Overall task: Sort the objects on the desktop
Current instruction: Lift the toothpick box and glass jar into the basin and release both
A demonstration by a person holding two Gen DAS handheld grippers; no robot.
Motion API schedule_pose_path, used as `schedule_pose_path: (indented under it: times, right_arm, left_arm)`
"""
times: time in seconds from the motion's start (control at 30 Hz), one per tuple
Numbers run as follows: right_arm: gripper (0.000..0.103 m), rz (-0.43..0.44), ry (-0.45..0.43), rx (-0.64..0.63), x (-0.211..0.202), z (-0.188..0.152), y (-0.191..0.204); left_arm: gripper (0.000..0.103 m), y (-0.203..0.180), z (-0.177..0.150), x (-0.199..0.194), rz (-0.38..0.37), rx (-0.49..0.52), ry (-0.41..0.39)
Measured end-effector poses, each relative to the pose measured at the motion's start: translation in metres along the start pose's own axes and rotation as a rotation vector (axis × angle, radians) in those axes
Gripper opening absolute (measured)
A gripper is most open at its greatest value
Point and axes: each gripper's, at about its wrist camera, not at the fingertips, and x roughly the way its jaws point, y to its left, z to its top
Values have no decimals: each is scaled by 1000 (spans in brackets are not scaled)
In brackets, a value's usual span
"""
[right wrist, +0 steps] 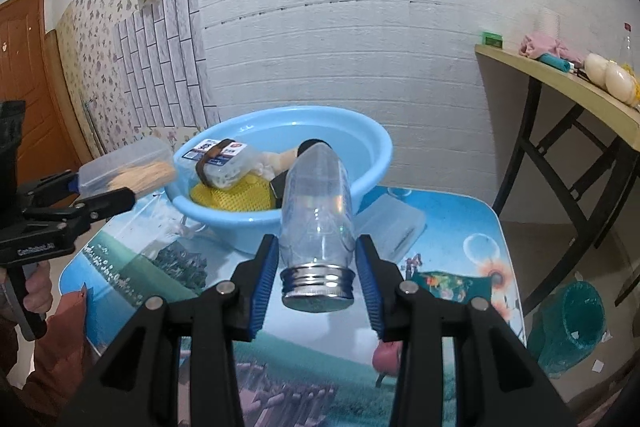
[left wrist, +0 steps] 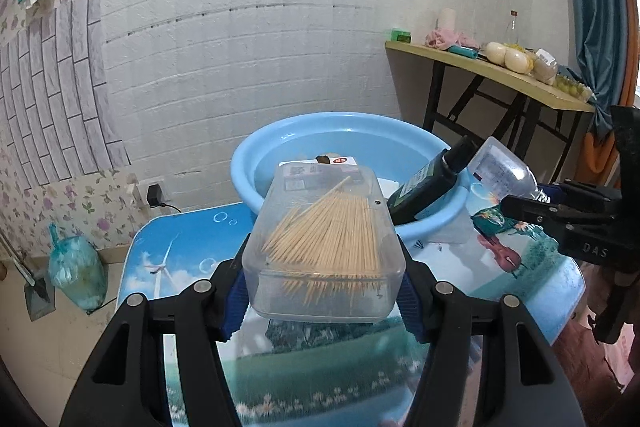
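Left claw (left wrist: 322, 291) clamps clear toothpick box (left wrist: 324, 247), right claw (right wrist: 316, 275) clamps clear bottle (right wrist: 318, 211) near metal cap; both held above worktop (right wrist: 460, 227), near blue basin (right wrist: 360, 135), likely for drop-off.

"DAS" in raised letters on black body of right hand-held gripper (left wrist: 520, 209), seen at right edge of left wrist view; rest of word cut off. White lettering on black body of left hand-held gripper (right wrist: 106, 195), in right wrist view, starts "Can", remainder too blurred to read. Labels on dark bottle (left wrist: 426, 187) and on small box (right wrist: 220, 161) in blue basin (right wrist: 372, 163): print too small to read.
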Motion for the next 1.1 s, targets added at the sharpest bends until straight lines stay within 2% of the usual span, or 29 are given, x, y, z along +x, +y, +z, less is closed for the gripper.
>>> schedule_pose_path:
  times: [0.83, 0.93, 1.03, 1.1]
  right_arm:
    - [39, 47, 16, -5, 76, 49, -13]
    - [39, 50, 30, 0, 85, 51, -12]
    - [39, 57, 41, 5, 89, 51, -10]
    - [40, 60, 47, 5, 90, 51, -9]
  left_arm:
    - [61, 7, 55, 101, -56, -6, 25]
    - [62, 9, 63, 108, -36, -14, 35]
    - [66, 12, 68, 104, -44, -34, 21]
    - [74, 13, 69, 100, -34, -32, 8]
